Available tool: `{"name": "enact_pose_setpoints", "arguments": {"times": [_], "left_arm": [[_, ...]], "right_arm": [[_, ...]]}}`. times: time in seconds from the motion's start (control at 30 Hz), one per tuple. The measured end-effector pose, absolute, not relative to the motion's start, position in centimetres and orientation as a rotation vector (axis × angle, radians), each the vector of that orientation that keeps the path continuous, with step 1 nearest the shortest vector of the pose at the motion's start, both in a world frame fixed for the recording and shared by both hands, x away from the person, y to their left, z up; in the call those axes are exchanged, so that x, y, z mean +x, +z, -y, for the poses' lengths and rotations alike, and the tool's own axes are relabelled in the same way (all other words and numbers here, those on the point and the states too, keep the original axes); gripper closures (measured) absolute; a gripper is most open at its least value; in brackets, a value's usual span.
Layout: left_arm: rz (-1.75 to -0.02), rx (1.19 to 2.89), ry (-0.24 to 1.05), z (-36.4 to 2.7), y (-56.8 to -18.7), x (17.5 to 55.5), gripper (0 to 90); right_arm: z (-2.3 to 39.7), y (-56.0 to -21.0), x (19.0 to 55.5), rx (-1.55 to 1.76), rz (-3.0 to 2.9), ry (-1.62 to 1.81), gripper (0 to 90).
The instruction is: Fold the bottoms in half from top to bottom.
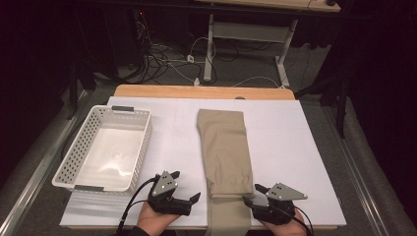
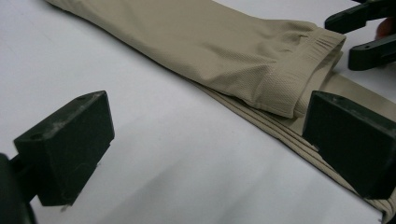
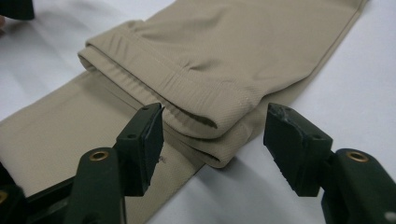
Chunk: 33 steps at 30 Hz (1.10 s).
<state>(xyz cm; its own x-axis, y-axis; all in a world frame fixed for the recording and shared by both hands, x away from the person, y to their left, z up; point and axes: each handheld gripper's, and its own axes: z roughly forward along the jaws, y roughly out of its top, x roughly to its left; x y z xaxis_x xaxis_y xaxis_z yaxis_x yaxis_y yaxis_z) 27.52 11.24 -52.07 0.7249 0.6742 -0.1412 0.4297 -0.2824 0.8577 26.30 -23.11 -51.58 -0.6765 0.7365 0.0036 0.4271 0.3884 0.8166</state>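
The folded trousers (image 1: 224,150) lie at the centre of the frame on the table (image 1: 295,147). Lower left, the left tool (image 1: 189,200) is spread wide over bare table. Lower right, the right tool (image 3: 215,140) is spread around the fold's corner, not pinching.

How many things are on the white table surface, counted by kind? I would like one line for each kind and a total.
Folded beige trousers: 1
White plastic basket: 1
Handheld grippers, left gripper and right gripper: 2
Total: 4
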Motion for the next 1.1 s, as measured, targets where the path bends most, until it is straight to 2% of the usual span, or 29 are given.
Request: {"name": "enact_pose_setpoints", "arguments": {"times": [0.4, 0.6, 0.67, 0.77, 1.1], "left_arm": [[-0.835, 1.936, 0.312, -11.1, -52.1, 27.5, 1.3], [-0.83, 1.944, 0.315, -11.0, -52.1, 27.4, 1.6], [-0.83, 1.944, 0.315, -11.0, -52.1, 27.4, 1.6], [-0.829, 1.945, 0.318, -11.0, -52.1, 27.4, 1.6], [-0.829, 1.95, 0.323, -10.9, -52.1, 27.4, 1.7]], "right_arm": [[22.0, -52.1, 27.5, 1.038, -2.374, 1.069, 42.8], [22.3, -52.1, 27.7, 1.053, -2.388, 1.101, 56.8], [22.4, -52.1, 27.6, 1.041, -2.4, 1.121, 65.7], [22.3, -52.0, 27.5, 1.029, -2.408, 1.123, 69.2], [22.7, -51.9, 26.9, 1.01, -2.404, 1.139, 70.0]]}}
